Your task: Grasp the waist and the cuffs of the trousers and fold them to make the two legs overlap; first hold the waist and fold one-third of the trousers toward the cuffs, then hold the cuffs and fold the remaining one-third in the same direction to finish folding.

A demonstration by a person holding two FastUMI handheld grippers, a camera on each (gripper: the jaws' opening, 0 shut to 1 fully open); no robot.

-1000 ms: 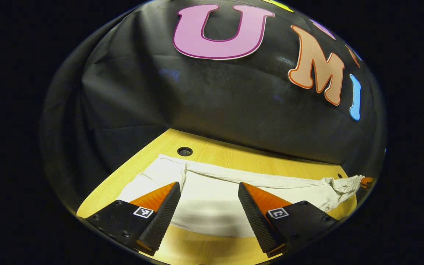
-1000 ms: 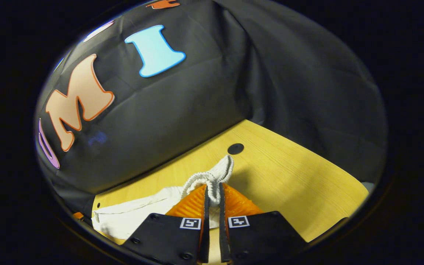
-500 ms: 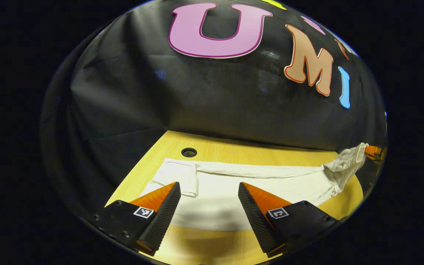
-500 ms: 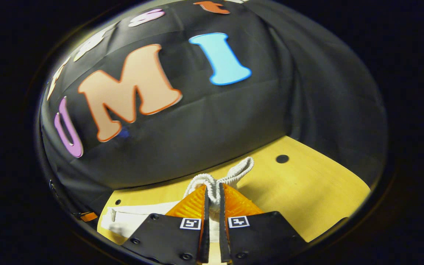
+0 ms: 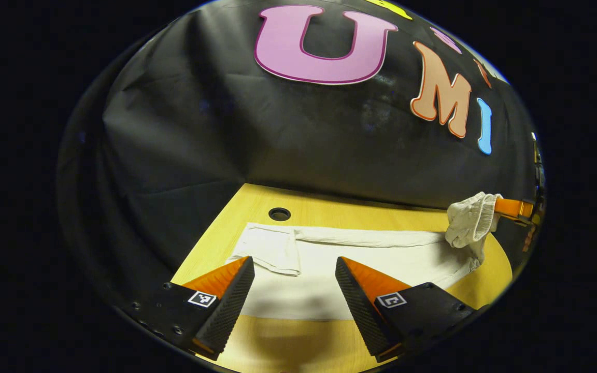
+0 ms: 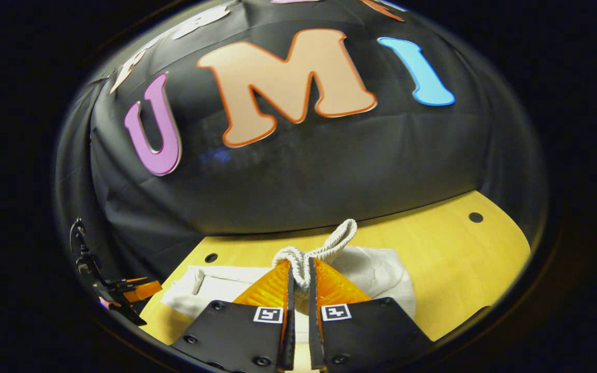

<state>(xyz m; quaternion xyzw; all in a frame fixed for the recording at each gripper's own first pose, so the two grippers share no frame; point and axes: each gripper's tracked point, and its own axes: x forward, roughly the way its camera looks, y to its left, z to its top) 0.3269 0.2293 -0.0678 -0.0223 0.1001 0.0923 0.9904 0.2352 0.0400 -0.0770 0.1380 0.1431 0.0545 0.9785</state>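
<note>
The table (image 5: 329, 210) carries the trousers (image 5: 381, 259), which lie flat along it with the two legs already overlapped; this suits the first one-third fold, judged to be the step in hand. The cuffs (image 5: 270, 248) rest at the far left end near a hole (image 5: 279, 213) in the tabletop, one corner turned over.

The waist (image 6: 324, 248) is raised clear of the table so that it can be carried over the legs toward the cuffs. The right gripper (image 6: 299, 274) is clenched on the gathered waistband, both fingers pressing the ribbed fabric between them. In the left gripper view the lifted waist (image 5: 472, 223) hangs bunched from that gripper at the right edge.

The left gripper (image 5: 294, 277) stands released, jaws wide apart, hovering low over the legs near the cuffs without touching cloth, probably waiting to take the cuffs.

Compared with a second ago, the waist has risen from table level and has swung leftward over the legs; the left gripper has kept its open stance.
</note>
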